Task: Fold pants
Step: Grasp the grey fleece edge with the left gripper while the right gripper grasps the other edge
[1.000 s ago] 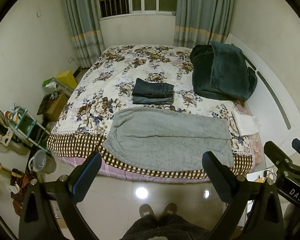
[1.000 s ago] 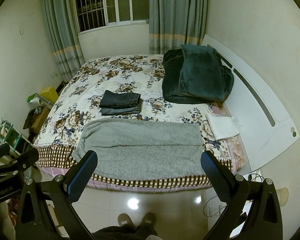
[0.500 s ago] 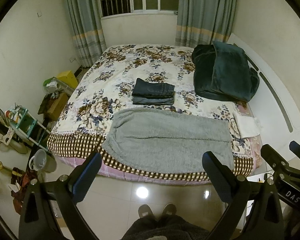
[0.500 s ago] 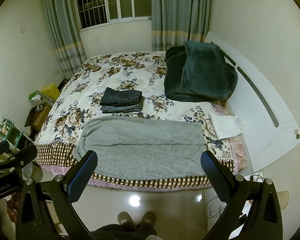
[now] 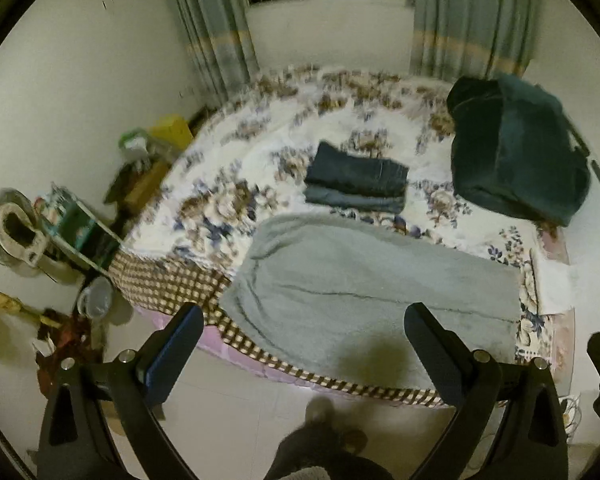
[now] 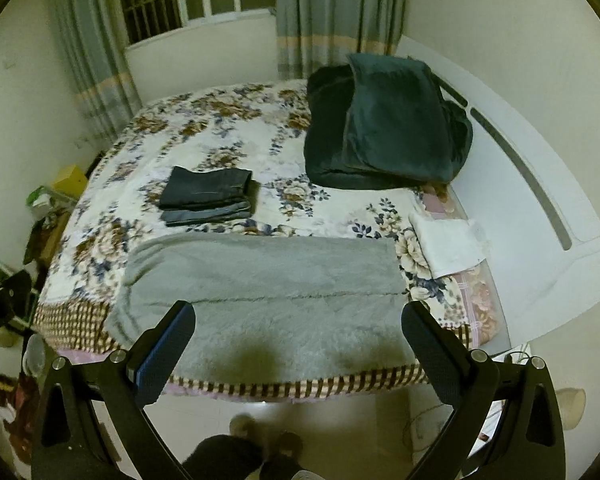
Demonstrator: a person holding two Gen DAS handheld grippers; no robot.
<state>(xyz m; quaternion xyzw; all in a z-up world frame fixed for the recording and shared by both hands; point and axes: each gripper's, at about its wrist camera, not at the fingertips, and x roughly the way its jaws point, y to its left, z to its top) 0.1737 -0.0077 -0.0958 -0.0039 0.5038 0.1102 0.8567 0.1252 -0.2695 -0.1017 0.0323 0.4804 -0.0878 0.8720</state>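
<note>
Grey fleece pants (image 6: 260,300) lie flat along the near edge of the bed (image 6: 204,136), and both cameras now sit closer to them than a second ago: the pants fill more of each view and the left view has tilted and blurred with the motion. That suggests the approach for the first grasp is under way, with no fold started yet. The left gripper (image 5: 300,344) and right gripper (image 6: 296,340) both hang above the floor short of the mattress edge, fingers spread wide and holding nothing. The pants look thick and fuzzy, already doubled leg on leg, with a seam line running lengthwise and the narrower end toward the left. Beyond them rest folded jeans (image 6: 208,196), well apart, and a dark green blanket (image 6: 384,128) nearer the headboard
</note>
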